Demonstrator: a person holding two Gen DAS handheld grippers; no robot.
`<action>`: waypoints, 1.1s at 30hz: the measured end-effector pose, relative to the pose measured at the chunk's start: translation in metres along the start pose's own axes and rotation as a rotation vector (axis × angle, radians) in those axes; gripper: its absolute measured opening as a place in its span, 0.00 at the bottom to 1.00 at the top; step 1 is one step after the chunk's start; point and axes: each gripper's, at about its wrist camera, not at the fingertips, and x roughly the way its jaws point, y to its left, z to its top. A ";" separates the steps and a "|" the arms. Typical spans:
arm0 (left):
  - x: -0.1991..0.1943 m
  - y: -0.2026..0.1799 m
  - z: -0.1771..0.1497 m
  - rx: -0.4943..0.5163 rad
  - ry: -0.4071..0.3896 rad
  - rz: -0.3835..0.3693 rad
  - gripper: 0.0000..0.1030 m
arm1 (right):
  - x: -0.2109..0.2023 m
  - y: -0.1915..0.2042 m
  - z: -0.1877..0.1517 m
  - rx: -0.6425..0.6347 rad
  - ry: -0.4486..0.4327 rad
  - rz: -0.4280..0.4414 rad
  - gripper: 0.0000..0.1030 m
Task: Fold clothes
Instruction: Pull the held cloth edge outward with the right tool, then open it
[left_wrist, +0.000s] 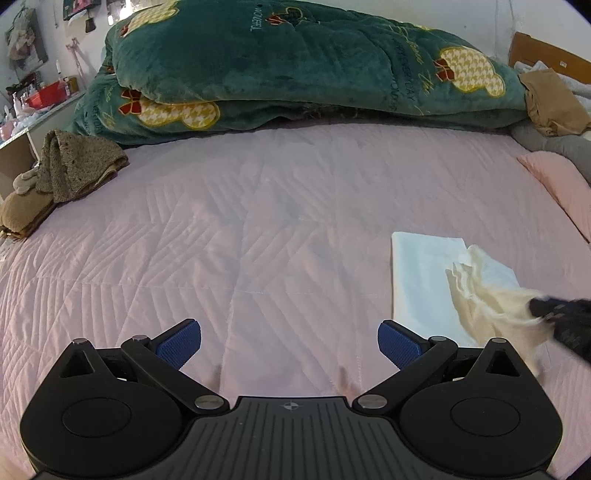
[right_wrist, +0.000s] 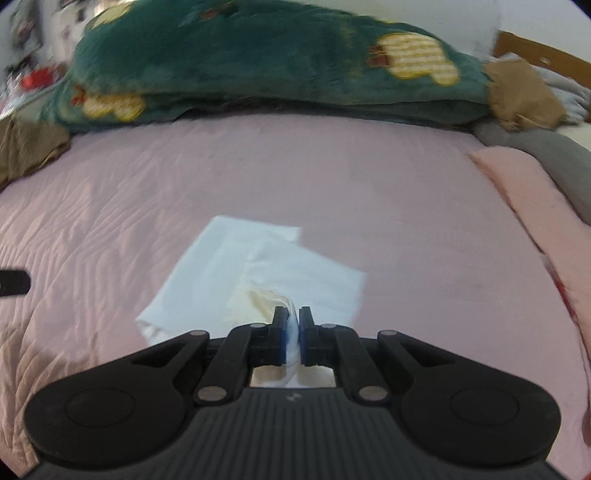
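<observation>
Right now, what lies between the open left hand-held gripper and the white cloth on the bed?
Only bare pink quilt: in the left wrist view, nothing lies between the left hand-held gripper and the white cloth.

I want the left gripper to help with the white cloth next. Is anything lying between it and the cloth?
Nothing visible does. Only bare pink bedspread lies between the open left gripper and the white cloth. The right gripper already pinches the cloth's near edge.
</observation>
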 end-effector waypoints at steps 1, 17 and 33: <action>0.000 -0.004 0.000 0.007 0.000 -0.003 0.99 | -0.002 -0.011 0.000 0.024 -0.004 -0.009 0.07; 0.014 -0.101 0.002 0.201 0.024 -0.050 0.99 | -0.010 -0.155 -0.041 0.340 -0.004 -0.188 0.12; 0.066 -0.181 -0.006 0.234 0.043 -0.201 0.80 | -0.035 -0.155 -0.047 0.346 -0.068 -0.145 0.62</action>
